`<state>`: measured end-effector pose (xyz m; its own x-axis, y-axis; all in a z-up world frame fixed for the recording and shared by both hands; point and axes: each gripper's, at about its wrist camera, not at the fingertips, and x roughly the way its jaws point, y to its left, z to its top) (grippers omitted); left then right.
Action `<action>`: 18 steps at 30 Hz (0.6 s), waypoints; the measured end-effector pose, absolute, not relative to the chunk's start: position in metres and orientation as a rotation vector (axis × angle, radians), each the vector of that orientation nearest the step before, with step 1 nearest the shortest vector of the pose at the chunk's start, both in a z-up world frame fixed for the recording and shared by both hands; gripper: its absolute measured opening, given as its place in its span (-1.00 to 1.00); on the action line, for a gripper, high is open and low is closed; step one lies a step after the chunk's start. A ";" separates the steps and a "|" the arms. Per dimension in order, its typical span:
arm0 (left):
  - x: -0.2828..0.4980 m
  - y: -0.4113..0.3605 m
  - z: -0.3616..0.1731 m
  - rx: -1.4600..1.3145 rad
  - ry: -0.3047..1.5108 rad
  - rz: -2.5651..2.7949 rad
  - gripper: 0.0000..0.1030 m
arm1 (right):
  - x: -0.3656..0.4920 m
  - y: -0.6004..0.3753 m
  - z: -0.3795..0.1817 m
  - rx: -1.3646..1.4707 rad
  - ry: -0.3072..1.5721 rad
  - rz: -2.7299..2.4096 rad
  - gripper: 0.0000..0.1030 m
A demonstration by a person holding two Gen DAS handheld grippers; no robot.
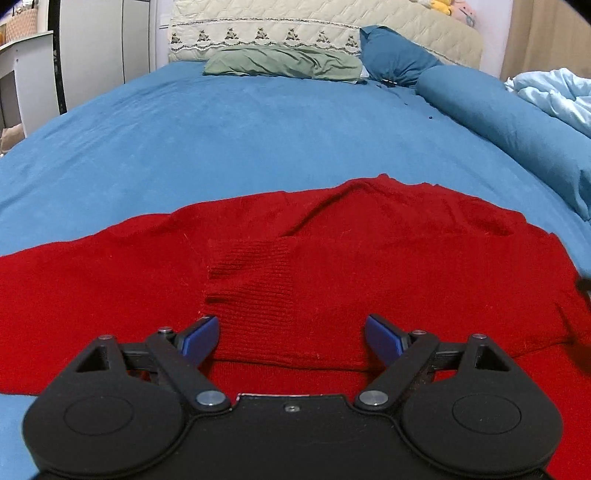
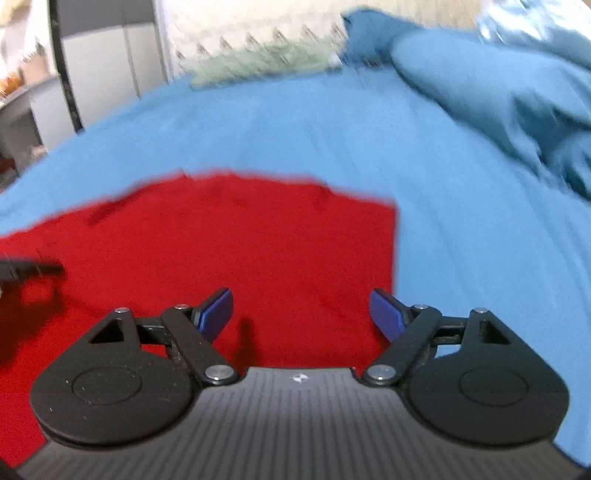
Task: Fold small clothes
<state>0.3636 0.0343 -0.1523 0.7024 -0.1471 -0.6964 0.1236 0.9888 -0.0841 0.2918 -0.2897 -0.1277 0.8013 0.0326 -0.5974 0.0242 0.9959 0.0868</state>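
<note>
Left wrist view: our left gripper [image 1: 291,338] and right gripper [image 2: 301,314] gape wide, empty, over the soft red knitted sweater [image 1: 332,266]; we judge it limp, so pinch its 3 o'clock edge.

Bed: [image 1: 240,140] covered by a blue sheet, running up to a quilted cream headboard [image 1: 369,22].
Red sweater: [image 1: 332,258] spread flat on the near part of the sheet, with a ribbed piece folded onto its middle; the right wrist view is blurred, and in it the sweater's right edge runs straight.
Green pillow: [image 1: 284,64] flat at the head end.
Blue pillow: [image 1: 395,55] just right of the green one.
Blue bolster: [image 1: 509,125] along the bed's right side.
Pale blue quilt: [image 1: 554,96] bunched at the far right.
</note>
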 end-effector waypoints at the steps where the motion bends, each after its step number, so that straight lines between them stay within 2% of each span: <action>1: 0.363 0.034 -0.153 -0.032 0.778 -0.149 0.73 | 0.306 -0.287 -0.124 0.086 0.629 0.008 0.89; 8: 0.367 0.038 -0.150 -0.052 0.795 -0.163 0.73 | 0.404 -0.318 -0.158 0.214 0.714 -0.123 0.86; 12: 0.367 0.040 -0.140 -0.064 0.787 -0.151 0.67 | 0.401 -0.316 -0.151 0.178 0.714 -0.171 0.88; 18: 0.346 0.065 -0.088 -0.103 0.720 -0.095 0.69 | 0.358 -0.297 -0.097 0.192 0.657 -0.071 1.00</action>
